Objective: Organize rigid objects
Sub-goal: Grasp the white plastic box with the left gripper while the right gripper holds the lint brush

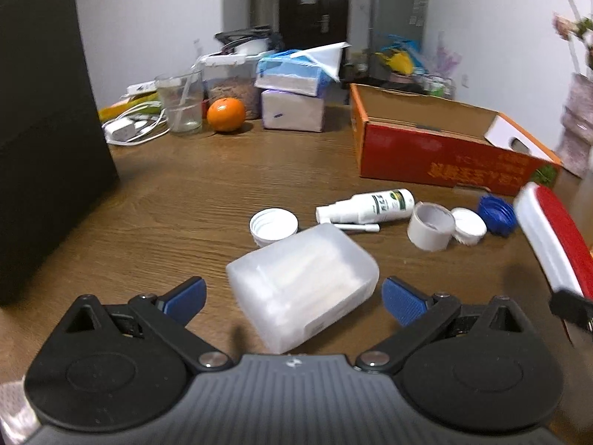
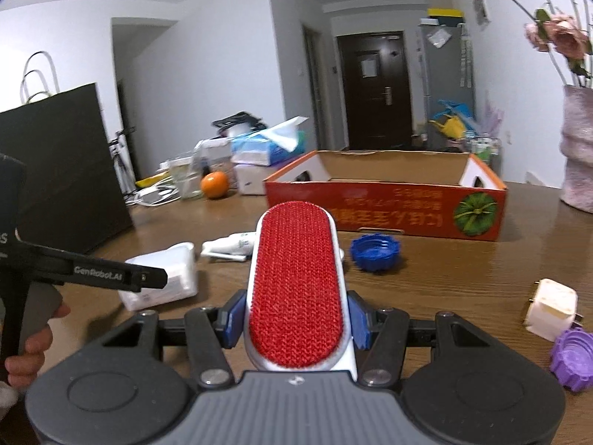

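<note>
1. At the far left of the desk (image 1: 166,200) stands a big black paper bag (image 1: 48,129).
2. Behind it, at the back of the desk, I see a white charger with cable (image 1: 129,128), a clear glass (image 1: 181,102) and an orange (image 1: 226,114). Just right of the orange are two tissue packs (image 1: 292,96), one lying on top of the other.
3. The left tool (image 1: 292,296) is wide open and holds nothing. A cloudy white plastic box (image 1: 302,285) lies on the desk between its blue pads (image 1: 402,302), but the pads do not touch it.
4. Beyond the box, a white cap (image 1: 273,225) lies with its open side up. To the right of it come a white spray bottle (image 1: 367,205) on its side, a thin white stick (image 1: 357,227) just in front of the bottle, a roll of white tape (image 1: 431,230), another white cap (image 1: 469,225) and a blue cap (image 1: 496,213).
5. Behind these things stands an open red cardboard box (image 2: 385,205), empty as far as its inside shows.
6. The right tool (image 2: 294,320) is about half closed and grips a lint brush (image 2: 294,278) on its white sides. The red face of the brush looks upward and points toward the red box. The brush is off the desk.
7. At the right side, a white plug adapter (image 2: 550,313) lies on the desk, and a purple cap (image 2: 572,359) is just in front of it.
8. At the far right stands a pale pink vase (image 2: 578,155) with pink flowers (image 2: 563,33).
</note>
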A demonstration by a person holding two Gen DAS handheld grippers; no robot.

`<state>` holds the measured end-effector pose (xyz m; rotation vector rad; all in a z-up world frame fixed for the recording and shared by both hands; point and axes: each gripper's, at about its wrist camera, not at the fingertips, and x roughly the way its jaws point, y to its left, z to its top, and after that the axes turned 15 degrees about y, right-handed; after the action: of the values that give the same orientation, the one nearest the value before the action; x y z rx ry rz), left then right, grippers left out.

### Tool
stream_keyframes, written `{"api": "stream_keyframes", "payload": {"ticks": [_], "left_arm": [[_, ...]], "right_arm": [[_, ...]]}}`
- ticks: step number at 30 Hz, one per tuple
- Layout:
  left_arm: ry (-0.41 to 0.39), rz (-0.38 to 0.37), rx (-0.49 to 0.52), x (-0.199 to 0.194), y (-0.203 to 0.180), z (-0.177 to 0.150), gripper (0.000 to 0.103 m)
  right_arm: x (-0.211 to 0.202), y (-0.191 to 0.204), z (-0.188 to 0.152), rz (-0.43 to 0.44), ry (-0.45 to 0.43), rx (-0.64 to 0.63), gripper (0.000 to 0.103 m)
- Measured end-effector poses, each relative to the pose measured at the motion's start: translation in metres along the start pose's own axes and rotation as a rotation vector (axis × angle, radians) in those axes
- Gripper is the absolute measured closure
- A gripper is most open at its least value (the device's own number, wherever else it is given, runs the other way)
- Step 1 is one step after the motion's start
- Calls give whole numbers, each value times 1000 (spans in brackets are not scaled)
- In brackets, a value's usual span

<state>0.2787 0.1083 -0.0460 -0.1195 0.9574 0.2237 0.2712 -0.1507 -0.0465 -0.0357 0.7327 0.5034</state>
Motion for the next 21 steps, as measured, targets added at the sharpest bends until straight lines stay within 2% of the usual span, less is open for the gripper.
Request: {"api": "stream_keyframes", "payload": {"ticks": [5,11,15,19,21], "left_arm": [[16,15,-70,9,-15,12,0],[30,140,-111,26,-33,17,0],[68,188,-116,40,-33,17,1],[77,149,-127,42,-24,17,17],[70,149,-115,40,-23,16,19]], "right_arm": [[1,-14,2,-41,1,40,48],[3,-30,1,-66,13,95,48],[3,-33,1,-65,18,108,48],[2,-32,1,-63,14,111,48],[2,-32,2,-64,15,113,48]]}}
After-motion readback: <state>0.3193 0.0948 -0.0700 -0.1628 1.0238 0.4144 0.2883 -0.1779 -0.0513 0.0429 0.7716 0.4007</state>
